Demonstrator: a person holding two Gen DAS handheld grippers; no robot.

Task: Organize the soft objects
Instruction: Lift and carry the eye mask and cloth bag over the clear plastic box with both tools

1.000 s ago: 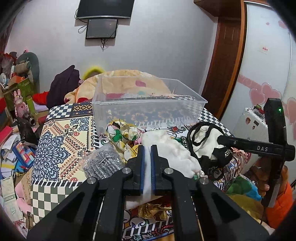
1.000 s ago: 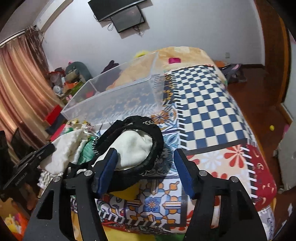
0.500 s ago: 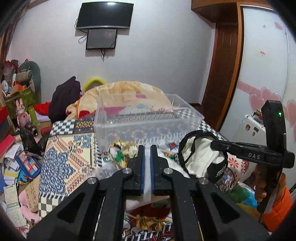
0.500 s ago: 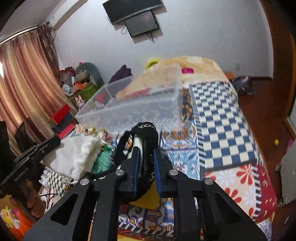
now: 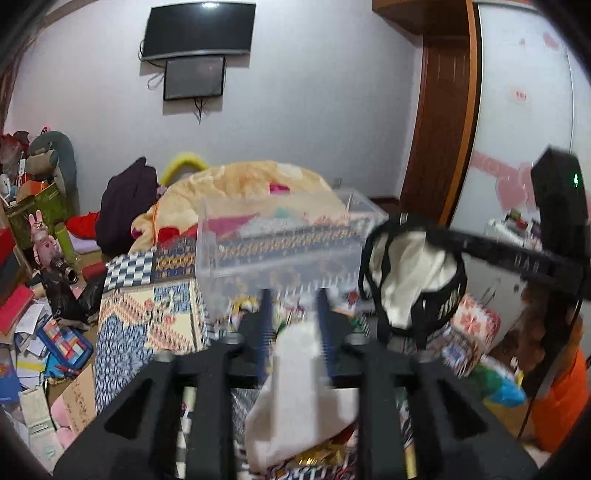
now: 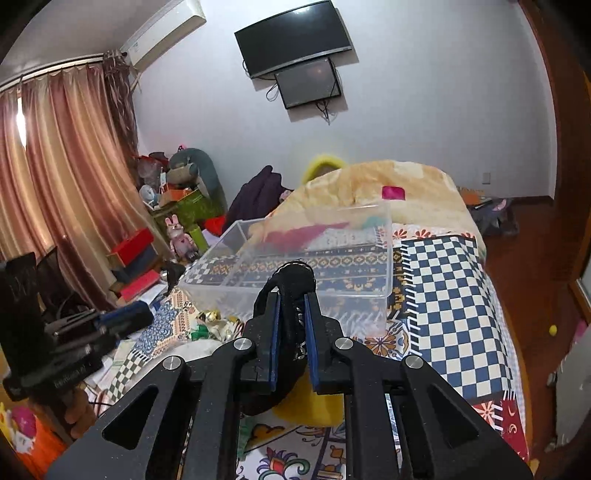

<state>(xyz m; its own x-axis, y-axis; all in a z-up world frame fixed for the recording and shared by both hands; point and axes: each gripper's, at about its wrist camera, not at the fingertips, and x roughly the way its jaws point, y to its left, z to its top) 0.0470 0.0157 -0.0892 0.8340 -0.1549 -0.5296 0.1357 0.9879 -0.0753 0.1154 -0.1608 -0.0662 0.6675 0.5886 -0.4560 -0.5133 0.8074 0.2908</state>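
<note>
Right wrist view, right gripper (image 6: 291, 325) clamping black-trimmed garment (image 6: 291, 291) upright, left gripper (image 5: 293, 317) parted around white cloth (image 5: 295, 391)

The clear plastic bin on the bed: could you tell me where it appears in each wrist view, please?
Left wrist: clear plastic bin sits centre, just beyond the left gripper.
Right wrist: the bin sits centre, behind the right gripper.
Shared landmark: wall-mounted TV above it.

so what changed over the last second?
Right gripper closed on the black-and-white garment and lifted it off the bed. Left gripper, which was clamping the white cloth, opened its jaws; the cloth now hangs loose between them. Clear bin unmoved, nothing in it.
</note>
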